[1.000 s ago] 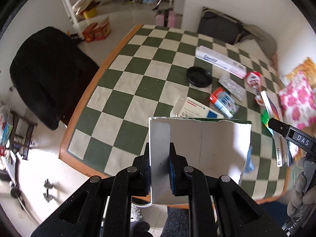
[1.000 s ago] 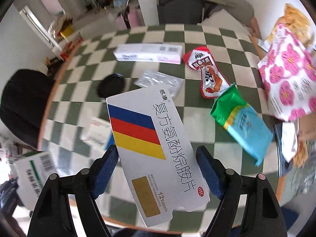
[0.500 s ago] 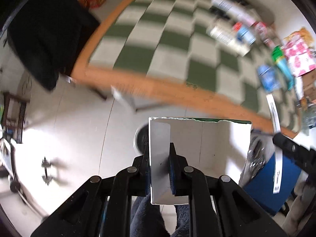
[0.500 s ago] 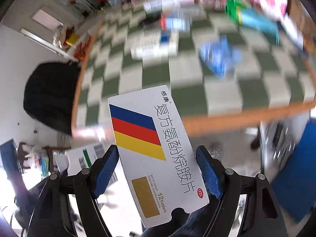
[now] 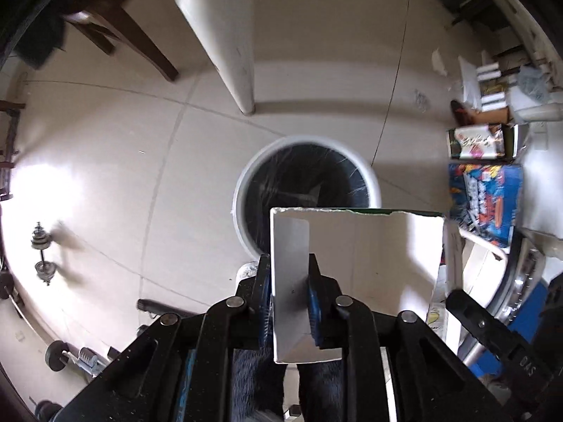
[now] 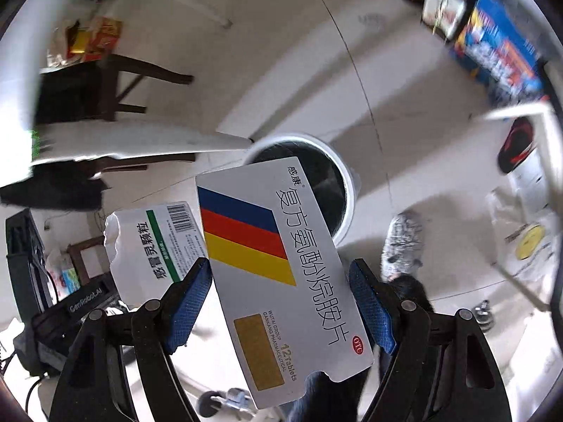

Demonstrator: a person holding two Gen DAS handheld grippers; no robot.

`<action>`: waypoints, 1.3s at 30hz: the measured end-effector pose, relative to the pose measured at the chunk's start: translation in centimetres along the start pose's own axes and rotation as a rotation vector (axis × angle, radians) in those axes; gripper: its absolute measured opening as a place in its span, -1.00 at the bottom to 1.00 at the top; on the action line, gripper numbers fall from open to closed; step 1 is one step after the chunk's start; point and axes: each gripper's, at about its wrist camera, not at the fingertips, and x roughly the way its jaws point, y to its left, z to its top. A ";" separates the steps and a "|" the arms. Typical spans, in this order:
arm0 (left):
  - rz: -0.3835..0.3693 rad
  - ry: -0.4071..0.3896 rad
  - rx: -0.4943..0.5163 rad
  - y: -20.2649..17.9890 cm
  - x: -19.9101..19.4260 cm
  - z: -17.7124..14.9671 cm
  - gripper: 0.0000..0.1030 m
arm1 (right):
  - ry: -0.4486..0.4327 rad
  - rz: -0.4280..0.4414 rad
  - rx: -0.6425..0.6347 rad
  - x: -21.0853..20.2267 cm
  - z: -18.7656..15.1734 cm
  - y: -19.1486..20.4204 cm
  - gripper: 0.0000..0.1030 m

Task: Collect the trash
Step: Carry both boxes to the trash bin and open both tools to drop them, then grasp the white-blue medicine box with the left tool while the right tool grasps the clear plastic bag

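Both pieces are picked up but not yet dropped: the left tongs (image 5: 289, 293) clench a torn white box (image 5: 355, 277), the right tongs (image 6: 281, 302) grasp a flattened medicine carton (image 6: 281, 263), and the bin (image 5: 306, 190) waits just ahead, below.

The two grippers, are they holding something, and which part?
Left gripper pinches a side flap of the torn white cardboard box. Right gripper squeezes the striped flat medicine box by its long edges.

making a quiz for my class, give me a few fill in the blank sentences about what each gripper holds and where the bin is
1. The left gripper is shut on a torn white ____.
2. The flat medicine carton between the right gripper's pads shows blue, red and ____ stripes.
3. The white bin on the floor has a ____ liner.
4. The carton's print says 12 ____.

Missing words: box; yellow; black; tablets
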 end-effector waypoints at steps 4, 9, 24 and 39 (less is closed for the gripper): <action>0.003 0.034 0.008 0.8 6.1 1.8 -0.17 | 0.035 -0.001 0.024 7.1 2.4 -1.9 0.58; -0.008 0.027 -0.048 2.8 8.4 2.0 0.93 | 0.073 0.010 0.022 12.7 4.1 -3.1 0.79; 0.126 -0.098 0.085 3.1 2.5 -0.2 0.93 | -0.017 -0.350 -0.294 11.6 3.8 0.1 1.00; 0.119 -0.128 0.127 2.2 -13.0 -7.0 0.93 | -0.080 -0.369 -0.334 -4.0 -3.0 6.5 1.00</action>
